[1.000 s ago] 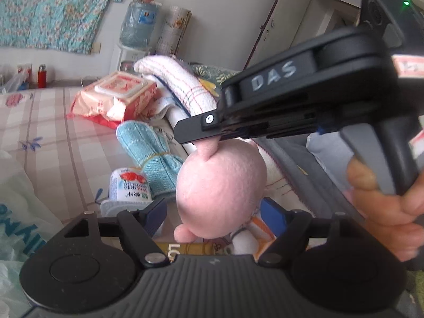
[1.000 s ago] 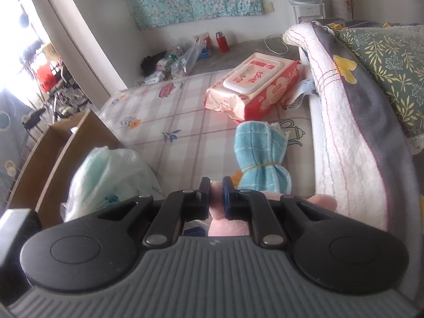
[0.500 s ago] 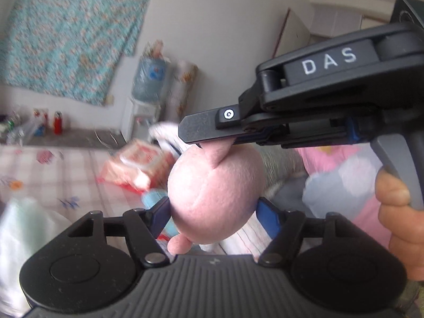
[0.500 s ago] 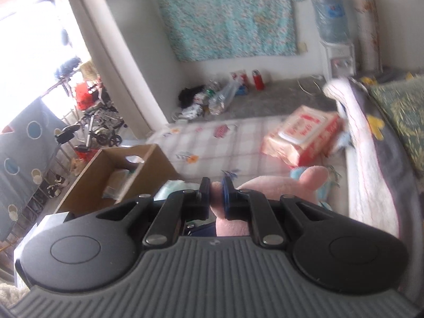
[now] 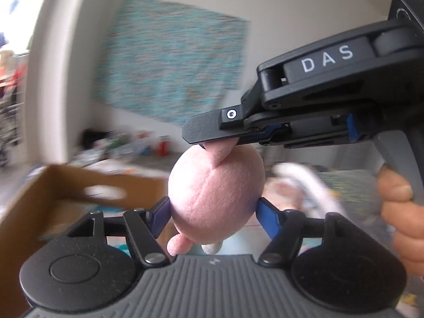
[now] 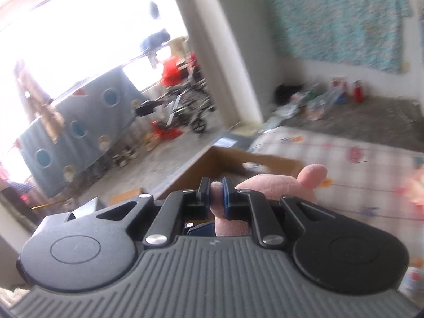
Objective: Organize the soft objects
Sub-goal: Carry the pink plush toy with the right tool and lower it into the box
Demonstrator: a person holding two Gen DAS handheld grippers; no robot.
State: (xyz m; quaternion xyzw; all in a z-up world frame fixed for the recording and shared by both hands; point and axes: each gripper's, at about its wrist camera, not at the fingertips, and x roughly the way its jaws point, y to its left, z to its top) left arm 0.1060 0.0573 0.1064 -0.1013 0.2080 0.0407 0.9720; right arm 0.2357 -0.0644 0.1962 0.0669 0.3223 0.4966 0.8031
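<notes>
A pink plush toy (image 5: 216,198) hangs in the air. My right gripper (image 5: 212,143) is shut on one of its ears from above; the right wrist view shows the ear pinched at the gripper (image 6: 216,188), with the plush (image 6: 278,182) beyond. My left gripper (image 5: 213,209) has its blue pads against both sides of the plush body. An open cardboard box (image 5: 53,190) lies low at the left, also in the right wrist view (image 6: 225,159).
A checked mattress (image 6: 357,180) lies right of the box. A floral cloth (image 6: 339,18) hangs on the far wall, with bottles and bags (image 6: 318,98) on the floor below. A white towel (image 5: 304,177) lies blurred at the right.
Both grippers have swung left with the plush, away from the mattress clutter. The cardboard box has come into view below and left of it.
</notes>
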